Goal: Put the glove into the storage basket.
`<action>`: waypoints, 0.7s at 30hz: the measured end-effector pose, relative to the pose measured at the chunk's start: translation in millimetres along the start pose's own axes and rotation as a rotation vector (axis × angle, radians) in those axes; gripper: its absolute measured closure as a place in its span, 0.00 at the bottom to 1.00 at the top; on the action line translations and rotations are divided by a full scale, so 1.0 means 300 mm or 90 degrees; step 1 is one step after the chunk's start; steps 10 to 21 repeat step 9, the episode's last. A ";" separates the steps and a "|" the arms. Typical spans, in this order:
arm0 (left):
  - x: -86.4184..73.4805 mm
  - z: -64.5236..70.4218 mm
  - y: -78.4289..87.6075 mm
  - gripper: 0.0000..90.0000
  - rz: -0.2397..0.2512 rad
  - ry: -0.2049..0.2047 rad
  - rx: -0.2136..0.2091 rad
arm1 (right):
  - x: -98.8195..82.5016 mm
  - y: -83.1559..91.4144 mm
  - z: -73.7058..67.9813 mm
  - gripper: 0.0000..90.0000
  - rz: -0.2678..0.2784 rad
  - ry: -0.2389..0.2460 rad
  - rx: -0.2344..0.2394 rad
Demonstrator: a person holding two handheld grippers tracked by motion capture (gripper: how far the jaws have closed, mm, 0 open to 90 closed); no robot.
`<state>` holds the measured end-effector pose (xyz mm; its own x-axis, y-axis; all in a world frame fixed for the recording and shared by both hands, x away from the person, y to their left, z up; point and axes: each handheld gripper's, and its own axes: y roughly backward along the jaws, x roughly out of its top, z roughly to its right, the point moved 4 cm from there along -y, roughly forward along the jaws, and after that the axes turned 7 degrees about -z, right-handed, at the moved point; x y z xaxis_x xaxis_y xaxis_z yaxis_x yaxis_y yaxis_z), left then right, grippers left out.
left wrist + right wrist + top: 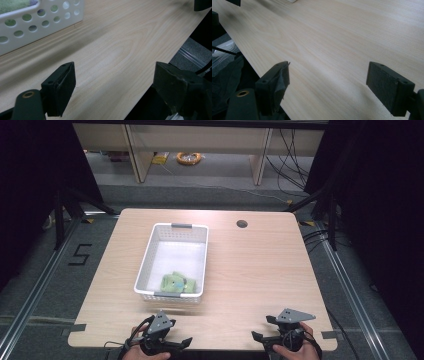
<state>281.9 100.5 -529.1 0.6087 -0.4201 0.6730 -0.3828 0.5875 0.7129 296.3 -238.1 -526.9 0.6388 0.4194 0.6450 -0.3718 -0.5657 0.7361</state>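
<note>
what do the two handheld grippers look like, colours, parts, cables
Both are black. The left gripper and right gripper each carry a grey three-cornered plate on top, and a black cable trails from each. Up close, each has two blocky black jaws faced with flat, matte pads, and a brass-coloured ring sits at the base of one jaw.

Cut off, half hidden, or too small to make out

In the high view the person's hands (295,351) run off the bottom edge, and the green cloth (177,283) in the white basket (148,251) is too small to identify. In the left gripper view the basket is cropped at the top and left, the cloth just a blurred strip behind its holed wall; a dark shape (203,4) in the top right corner is cut off.
</note>
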 end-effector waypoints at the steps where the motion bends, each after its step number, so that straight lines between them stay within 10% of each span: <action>1: 0.000 0.001 0.000 0.20 0.001 -0.004 -0.001 | -0.001 0.000 0.001 0.22 -0.001 0.001 -0.001; 21: 0.000 -0.004 -0.004 0.20 -0.001 -0.003 0.003 | 0.002 -0.004 0.007 0.22 0.002 0.018 -0.011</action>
